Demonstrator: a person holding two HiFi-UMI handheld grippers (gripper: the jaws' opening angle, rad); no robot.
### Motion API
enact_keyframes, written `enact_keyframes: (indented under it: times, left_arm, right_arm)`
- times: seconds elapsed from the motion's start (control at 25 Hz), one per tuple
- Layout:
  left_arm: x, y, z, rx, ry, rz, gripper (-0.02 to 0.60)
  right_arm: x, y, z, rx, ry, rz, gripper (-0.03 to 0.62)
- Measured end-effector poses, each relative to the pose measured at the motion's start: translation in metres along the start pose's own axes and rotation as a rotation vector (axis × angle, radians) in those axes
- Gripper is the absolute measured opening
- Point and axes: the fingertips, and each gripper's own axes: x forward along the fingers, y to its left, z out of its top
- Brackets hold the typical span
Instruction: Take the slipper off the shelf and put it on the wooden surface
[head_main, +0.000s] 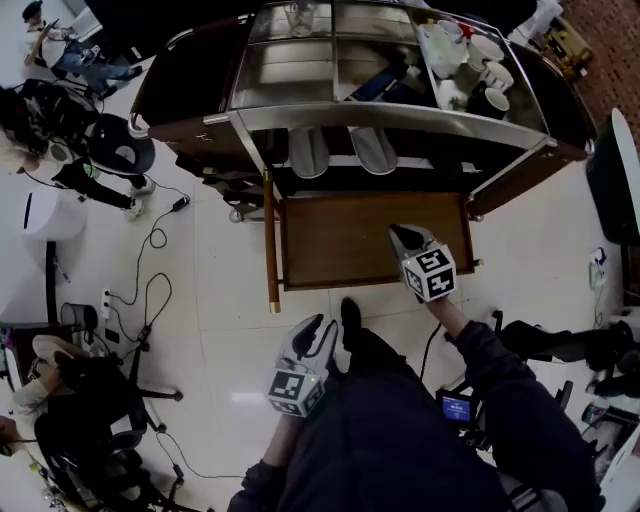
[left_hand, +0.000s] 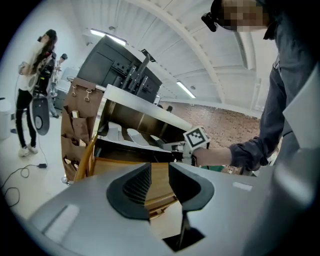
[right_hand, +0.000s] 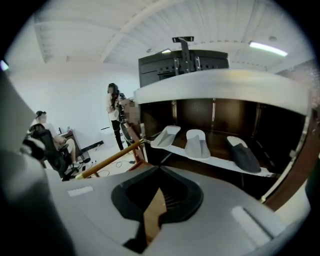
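Two light grey slippers lie on the cart's lower shelf, toes toward me. The right gripper view shows them beside a dark grey slipper on the same shelf. The wooden surface juts out below the shelf and is bare. My right gripper hovers over its right part, shut with nothing in it. My left gripper hangs low by my foot, short of the wood, open and empty.
The cart's top tray holds cups and a kettle. A wooden post borders the surface's left side. Cables trail on the white floor at left, where seated people and chairs stand. Dark gear sits at right.
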Motion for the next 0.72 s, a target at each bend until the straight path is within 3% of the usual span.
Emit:
enact_keyframes:
  times: [0.16,0.36,0.72]
  left_arm:
    - [-0.033,-0.033,-0.014,0.067,0.004,-0.095,0.13]
    - [-0.081,-0.043,-0.056,0.024,0.042,-0.15,0.13]
    - [-0.103,-0.082,-0.071,0.064,0.013,-0.227,0.129]
  right_arm:
    - [-0.104,0.08,-0.062,-0.045,0.023,0.031,0.002]
    - [-0.189,0.169,-0.109,0.012,0.02,0.04,0.0]
    - [-0.239,0.187,-0.092,-0.094,-0.023,0.037,0.0]
